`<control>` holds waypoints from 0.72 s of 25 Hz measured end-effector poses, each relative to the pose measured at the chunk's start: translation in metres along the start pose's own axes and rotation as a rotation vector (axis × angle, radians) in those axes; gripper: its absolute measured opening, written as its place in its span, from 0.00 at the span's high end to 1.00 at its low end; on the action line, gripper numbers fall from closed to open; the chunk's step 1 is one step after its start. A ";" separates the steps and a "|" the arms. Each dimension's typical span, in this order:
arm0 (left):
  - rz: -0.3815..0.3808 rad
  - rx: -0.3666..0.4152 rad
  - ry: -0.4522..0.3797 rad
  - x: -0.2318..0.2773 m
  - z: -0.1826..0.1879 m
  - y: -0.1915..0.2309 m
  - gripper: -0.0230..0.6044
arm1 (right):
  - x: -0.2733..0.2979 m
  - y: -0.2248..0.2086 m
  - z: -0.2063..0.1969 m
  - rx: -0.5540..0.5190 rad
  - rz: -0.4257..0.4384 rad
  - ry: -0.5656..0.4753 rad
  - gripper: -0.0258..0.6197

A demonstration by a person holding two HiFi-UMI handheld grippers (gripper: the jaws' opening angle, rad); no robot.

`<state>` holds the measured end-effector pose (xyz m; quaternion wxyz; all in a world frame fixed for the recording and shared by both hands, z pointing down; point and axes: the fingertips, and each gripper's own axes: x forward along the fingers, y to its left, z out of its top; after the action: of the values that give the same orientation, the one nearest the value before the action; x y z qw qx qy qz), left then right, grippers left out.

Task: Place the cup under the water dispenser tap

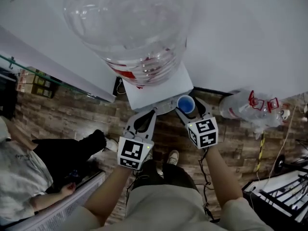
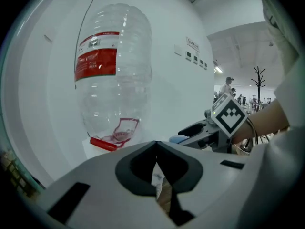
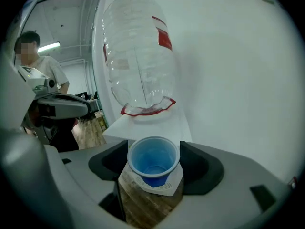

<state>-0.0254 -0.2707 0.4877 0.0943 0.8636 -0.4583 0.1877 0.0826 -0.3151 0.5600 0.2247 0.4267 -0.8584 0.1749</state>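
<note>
1. Light: bright, even, from overhead; a ceiling strip (image 3: pixel 49 46) glows left of the right gripper (image 3: pixel 153 151).
2. Glare: white highlights on the clear bottle (image 1: pixel 130 28) above both grippers.
3. Distortion: gripper views fisheye, corners black.
4. Focus: cup (image 3: pixel 153 168) sharp; left gripper (image 2: pixel 156 146) shells soft.

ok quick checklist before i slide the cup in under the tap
1. blue cup clamped in right hand-held gripper: ok
2. cup mouth up, nothing inside: ok
3. left hand-held gripper shut, empty, apart from cup: ok
4. tap position: cannot tell, hidden below the top of the white dispenser
5. cup under tap: not ok, held out in front of dispenser
</note>
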 end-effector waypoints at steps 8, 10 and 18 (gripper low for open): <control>-0.002 -0.020 0.030 0.015 -0.061 -0.011 0.96 | 0.027 0.019 -0.064 -0.013 0.066 0.056 0.43; 0.007 -0.030 0.035 0.017 -0.079 -0.013 0.96 | 0.037 0.023 -0.080 -0.019 0.079 0.067 0.43; 0.026 -0.053 0.068 0.031 -0.154 -0.005 0.96 | 0.081 0.038 -0.143 -0.020 0.097 0.105 0.43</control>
<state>-0.0416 -0.2398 0.6407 0.1300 0.8479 -0.4710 0.2059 0.0423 -0.2753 0.7188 0.2649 0.3726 -0.8668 0.1990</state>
